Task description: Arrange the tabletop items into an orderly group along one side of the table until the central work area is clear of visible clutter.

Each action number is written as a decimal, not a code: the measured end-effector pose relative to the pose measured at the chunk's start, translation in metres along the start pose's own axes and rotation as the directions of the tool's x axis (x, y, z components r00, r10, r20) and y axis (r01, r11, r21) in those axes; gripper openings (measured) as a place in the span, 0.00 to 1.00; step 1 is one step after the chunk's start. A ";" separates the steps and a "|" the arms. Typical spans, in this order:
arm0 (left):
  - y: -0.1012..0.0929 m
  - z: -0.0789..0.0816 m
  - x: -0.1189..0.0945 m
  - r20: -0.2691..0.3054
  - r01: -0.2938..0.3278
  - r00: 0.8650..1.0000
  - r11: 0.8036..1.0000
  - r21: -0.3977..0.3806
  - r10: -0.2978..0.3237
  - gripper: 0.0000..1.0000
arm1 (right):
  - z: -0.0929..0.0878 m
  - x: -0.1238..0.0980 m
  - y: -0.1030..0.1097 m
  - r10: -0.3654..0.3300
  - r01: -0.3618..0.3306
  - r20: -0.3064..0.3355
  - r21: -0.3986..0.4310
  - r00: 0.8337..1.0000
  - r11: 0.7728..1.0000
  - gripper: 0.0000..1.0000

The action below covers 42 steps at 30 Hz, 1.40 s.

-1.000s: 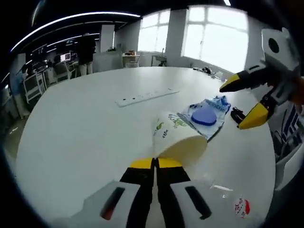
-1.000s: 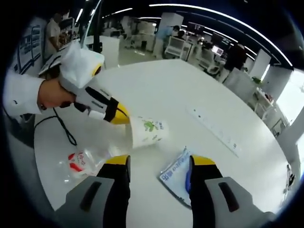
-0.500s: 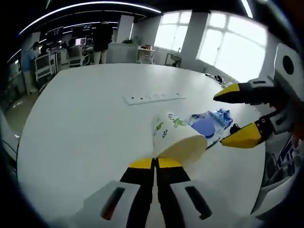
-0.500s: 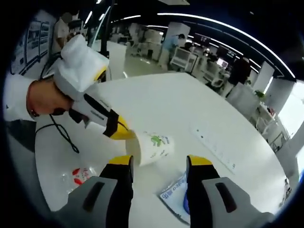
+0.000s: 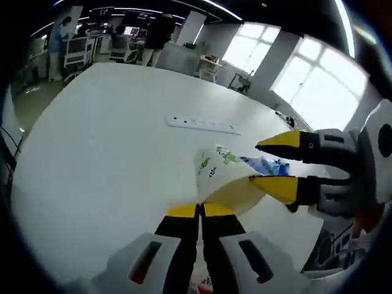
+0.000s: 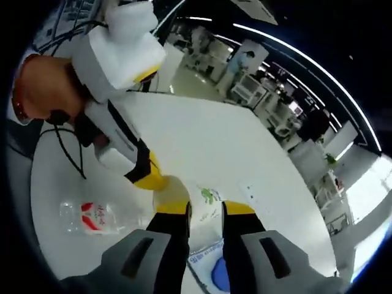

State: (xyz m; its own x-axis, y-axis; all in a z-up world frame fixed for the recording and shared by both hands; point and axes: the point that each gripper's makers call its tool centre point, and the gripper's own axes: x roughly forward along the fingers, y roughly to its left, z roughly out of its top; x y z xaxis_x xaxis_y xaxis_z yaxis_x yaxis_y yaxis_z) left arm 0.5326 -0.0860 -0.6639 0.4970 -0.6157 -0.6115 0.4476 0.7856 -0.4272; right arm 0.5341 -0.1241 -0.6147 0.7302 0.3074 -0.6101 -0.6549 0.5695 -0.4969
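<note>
A white paper cup (image 5: pixel 222 176) with a green leaf print lies on its side, held off the white table (image 5: pixel 98 159). My left gripper (image 5: pixel 200 212) is shut on the cup's rim at the near edge. My right gripper (image 5: pixel 264 163) comes in from the right, its jaws narrowed but still apart, one finger above the cup and one at its mouth. In the right gripper view the cup (image 6: pixel 206 199) sits between my right gripper's (image 6: pixel 206 209) fingers, and the left gripper (image 6: pixel 153 181) holds it from the left.
A blue and clear packet (image 5: pixel 268 164) (image 6: pixel 214 272) lies just beyond the cup. A white power strip (image 5: pixel 202 124) lies farther out. A clear plastic bag with a red label (image 6: pixel 92 215) lies on the table, and a black cable (image 6: pixel 68 156) runs over its edge.
My right gripper has moved in onto the cup and its jaws have narrowed around it. The left gripper still holds the cup's rim. Both cameras have tilted.
</note>
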 end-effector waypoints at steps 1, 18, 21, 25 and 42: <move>-0.001 0.000 -0.001 0.000 -0.003 1.000 1.000 -0.008 0.003 0.00 | 0.000 0.000 0.001 -0.003 0.003 -0.003 -0.012 1.000 1.000 0.15; -0.013 0.000 -0.012 0.035 0.008 0.999 1.000 -0.013 -0.008 0.00 | -0.003 -0.005 -0.003 -0.010 0.008 -0.031 -0.063 0.999 0.998 0.00; -0.016 0.001 -0.014 0.049 0.024 0.999 1.000 -0.012 -0.023 0.00 | -0.005 -0.004 -0.005 -0.009 0.006 -0.039 -0.061 0.999 0.998 0.00; -0.019 0.004 -0.016 0.061 0.034 0.998 0.999 0.007 -0.035 0.01 | -0.007 -0.004 -0.009 0.004 -0.006 -0.041 -0.043 0.999 0.999 0.00; -0.025 0.010 -0.036 0.120 0.082 0.988 0.985 0.154 -0.101 0.30 | -0.019 -0.003 -0.029 0.133 -0.124 -0.025 0.216 0.991 0.969 0.00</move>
State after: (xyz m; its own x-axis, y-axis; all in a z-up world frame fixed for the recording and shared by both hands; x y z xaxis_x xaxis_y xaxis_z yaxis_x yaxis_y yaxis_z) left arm 0.5113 -0.0840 -0.6247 0.5350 -0.6944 -0.4811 0.5957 0.7139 -0.3681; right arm 0.5475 -0.1558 -0.6101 0.6319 0.3608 -0.6860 -0.6828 0.6779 -0.2724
